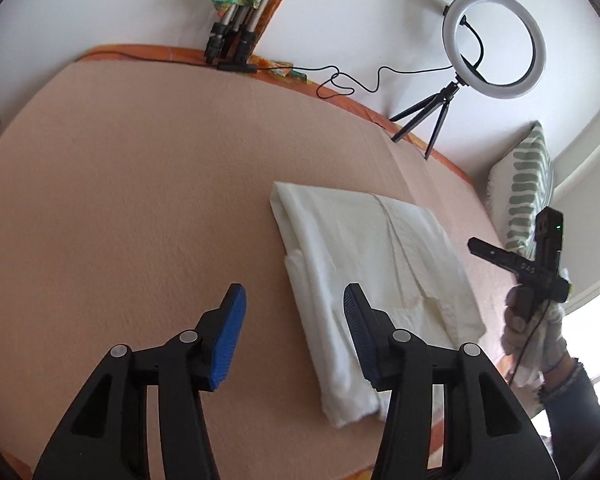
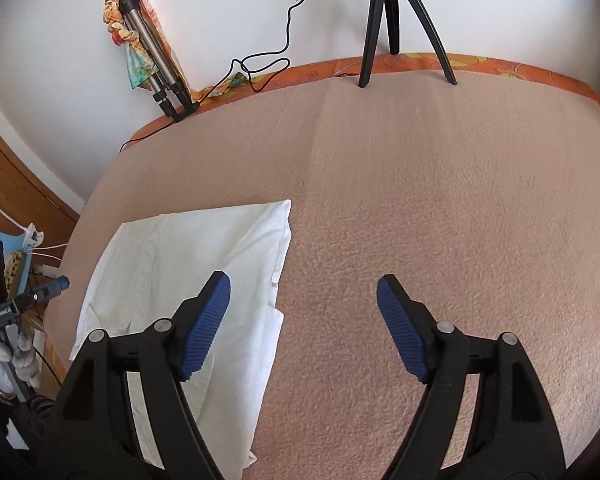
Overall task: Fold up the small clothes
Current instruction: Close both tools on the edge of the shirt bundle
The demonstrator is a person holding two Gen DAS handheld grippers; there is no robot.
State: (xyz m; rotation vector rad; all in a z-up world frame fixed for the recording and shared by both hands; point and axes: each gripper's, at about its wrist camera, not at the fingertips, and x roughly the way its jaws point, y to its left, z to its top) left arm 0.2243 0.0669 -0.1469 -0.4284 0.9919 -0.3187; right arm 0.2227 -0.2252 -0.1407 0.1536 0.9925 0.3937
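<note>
A white garment (image 1: 364,264) lies folded into a long flat strip on the peach blanket (image 1: 139,200). In the right wrist view the garment (image 2: 187,264) lies at the lower left. My left gripper (image 1: 295,300) is open and empty, held above the blanket at the garment's left edge. My right gripper (image 2: 304,292) is open and empty, above the blanket just right of the garment; its left finger (image 2: 207,320) overlaps the cloth in view. The right gripper also shows in the left wrist view (image 1: 532,272), held by a gloved hand beyond the garment.
A ring light on a small tripod (image 1: 496,48) stands at the bed's far edge, its cable trailing along the wall. A folded tripod with coloured cloth (image 2: 151,56) leans on the wall. A green-striped pillow (image 1: 524,184) is at the right. The left gripper's body (image 2: 19,304) shows off the bed's left side.
</note>
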